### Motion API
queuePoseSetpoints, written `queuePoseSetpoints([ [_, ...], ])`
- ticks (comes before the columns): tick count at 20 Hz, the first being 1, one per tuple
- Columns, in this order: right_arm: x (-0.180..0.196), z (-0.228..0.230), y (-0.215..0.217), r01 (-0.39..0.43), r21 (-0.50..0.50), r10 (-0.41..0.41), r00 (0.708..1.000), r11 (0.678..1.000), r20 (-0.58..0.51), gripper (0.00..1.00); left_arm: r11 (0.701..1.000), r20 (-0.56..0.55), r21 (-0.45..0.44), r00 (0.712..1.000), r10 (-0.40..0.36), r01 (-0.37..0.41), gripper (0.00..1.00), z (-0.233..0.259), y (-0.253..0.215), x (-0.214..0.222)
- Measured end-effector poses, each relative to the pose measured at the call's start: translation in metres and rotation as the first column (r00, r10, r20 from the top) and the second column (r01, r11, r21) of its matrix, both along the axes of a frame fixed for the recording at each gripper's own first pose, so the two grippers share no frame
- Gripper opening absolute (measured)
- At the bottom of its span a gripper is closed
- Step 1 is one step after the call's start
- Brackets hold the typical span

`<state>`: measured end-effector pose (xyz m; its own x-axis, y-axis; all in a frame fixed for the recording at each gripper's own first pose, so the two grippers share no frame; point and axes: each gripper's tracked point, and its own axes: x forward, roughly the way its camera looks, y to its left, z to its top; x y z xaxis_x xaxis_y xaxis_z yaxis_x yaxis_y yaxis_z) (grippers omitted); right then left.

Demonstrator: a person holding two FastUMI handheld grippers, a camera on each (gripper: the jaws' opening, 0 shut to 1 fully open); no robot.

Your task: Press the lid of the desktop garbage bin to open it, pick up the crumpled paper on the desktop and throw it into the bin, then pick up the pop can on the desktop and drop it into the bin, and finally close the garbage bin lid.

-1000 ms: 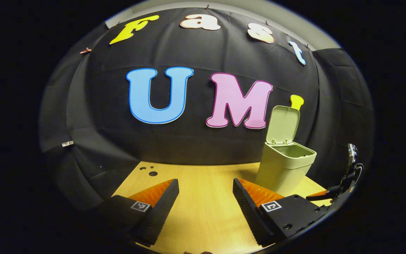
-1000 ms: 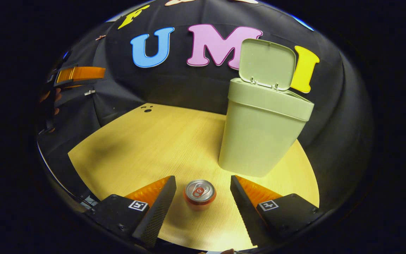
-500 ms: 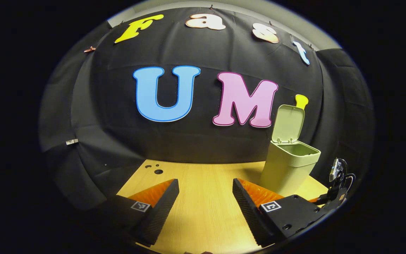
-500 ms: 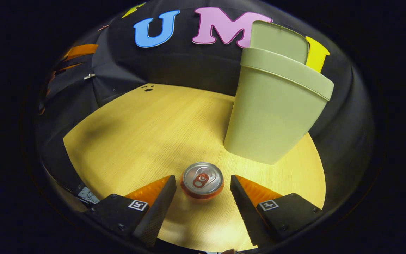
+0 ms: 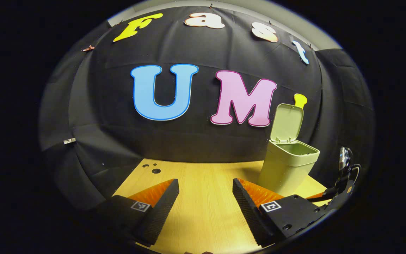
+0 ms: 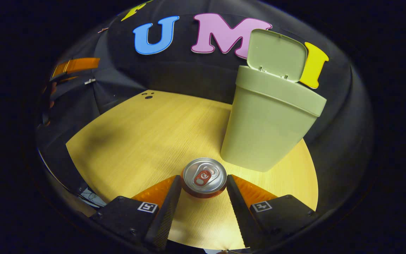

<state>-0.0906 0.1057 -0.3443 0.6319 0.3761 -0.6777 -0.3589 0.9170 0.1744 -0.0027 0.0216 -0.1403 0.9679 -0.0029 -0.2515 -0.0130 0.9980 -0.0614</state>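
The pop can (image 6: 204, 175), red with a silver top, stands upright on the wooden table (image 6: 146, 134) in the right gripper view. My right gripper (image 6: 203, 177) is shut on it, one finger pressing each side. Just beyond, to the right, stands the pale green garbage bin (image 6: 266, 130) with its lid (image 6: 277, 54) raised upright. In the left gripper view my left gripper (image 5: 205, 181) hangs open above bare table, nothing between its fingers. There the bin (image 5: 287, 169) stands at the right, lid (image 5: 287, 121) up, and part of the right gripper (image 5: 330, 192) shows at the far right edge.
The black cloth wall closes the table's far side, right behind the bin. A few small dark holes (image 6: 148, 96) mark the table's far left corner. My left gripper's finger (image 6: 78, 65) shows at the upper left of the right gripper view.
My right gripper has closed in on the pop can and now grips both its sides. The left gripper has barely shifted and stays open.
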Motion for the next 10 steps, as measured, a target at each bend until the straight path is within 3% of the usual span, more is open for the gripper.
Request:
queuePoseSetpoints([
  [5,0.032,0.08,-0.016,0.05,0.063,-0.057,0.991,0.997,0.122,0.81,1.0,-0.006,-0.006,1.0,-0.01,0.01,0.98,-0.002,-0.007,0.0],
  [10,0.074,0.147,-0.031,0.07,0.109,-0.096,0.962,0.992,0.255,0.81,1.0,-0.007,-0.005,1.0,-0.013,0.013,0.98,-0.002,-0.011,-0.001],
])
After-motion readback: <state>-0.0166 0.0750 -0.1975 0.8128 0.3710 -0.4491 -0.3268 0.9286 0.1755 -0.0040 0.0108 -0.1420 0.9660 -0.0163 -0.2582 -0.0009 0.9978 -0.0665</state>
